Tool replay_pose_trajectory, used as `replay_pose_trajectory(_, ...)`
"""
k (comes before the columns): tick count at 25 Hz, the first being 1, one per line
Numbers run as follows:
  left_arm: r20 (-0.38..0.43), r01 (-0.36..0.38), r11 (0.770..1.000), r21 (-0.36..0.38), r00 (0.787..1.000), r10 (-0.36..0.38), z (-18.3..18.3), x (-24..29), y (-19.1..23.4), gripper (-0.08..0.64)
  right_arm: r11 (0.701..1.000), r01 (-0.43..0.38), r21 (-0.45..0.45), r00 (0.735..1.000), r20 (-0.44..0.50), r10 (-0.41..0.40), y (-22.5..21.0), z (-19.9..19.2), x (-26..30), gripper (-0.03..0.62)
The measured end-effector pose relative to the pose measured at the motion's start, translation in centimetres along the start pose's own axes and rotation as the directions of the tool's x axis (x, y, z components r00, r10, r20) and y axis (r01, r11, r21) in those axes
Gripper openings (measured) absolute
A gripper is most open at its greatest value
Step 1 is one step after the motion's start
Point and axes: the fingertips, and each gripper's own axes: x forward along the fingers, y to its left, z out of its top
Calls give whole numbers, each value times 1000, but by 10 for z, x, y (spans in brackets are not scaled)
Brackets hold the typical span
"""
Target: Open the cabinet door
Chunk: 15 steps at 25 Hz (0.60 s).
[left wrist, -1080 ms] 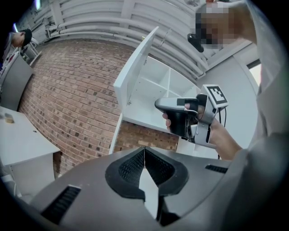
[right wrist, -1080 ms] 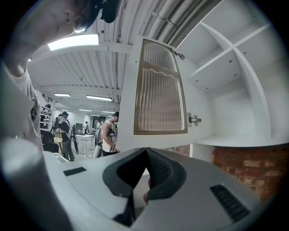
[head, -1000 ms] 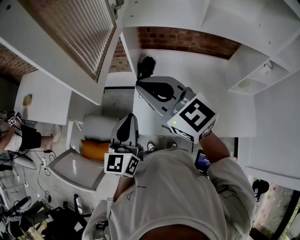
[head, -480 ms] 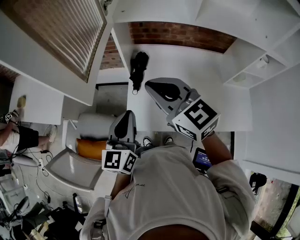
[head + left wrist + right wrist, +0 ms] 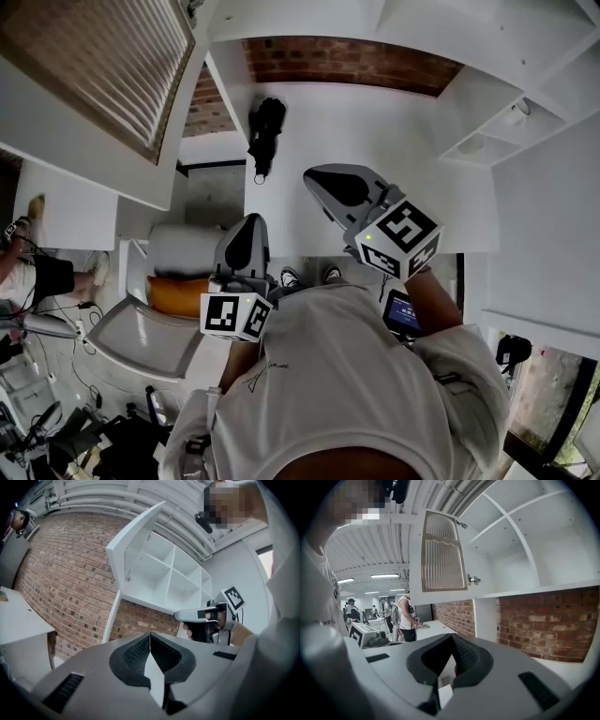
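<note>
Cabinet door (image 5: 98, 80), with its ribbed glass panel, stands swung wide open at the head view's upper left, away from the white cabinet (image 5: 473, 103), while the right claw (image 5: 323, 178) hangs over the white surface (image 5: 441, 216) and the left claw (image 5: 246, 225) beside its edge, each with jaws pressed together.

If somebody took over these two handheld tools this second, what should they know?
Left tool: shut, empty, touching nothing.
Right tool: shut, empty, over the white counter, clear of the cabinet.
Cabinet door: swung wide open; the shelves behind it show.
Done: the door is open.
Left: apparently nothing more.
</note>
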Motion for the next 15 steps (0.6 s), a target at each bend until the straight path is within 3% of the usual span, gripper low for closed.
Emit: replay_pose_trajectory(15, -20, 8, 1000, 23, 1000, -8, -5, 7, 1, 17, 990, 61, 124, 995, -89, -50, -24, -55, -32, 25)
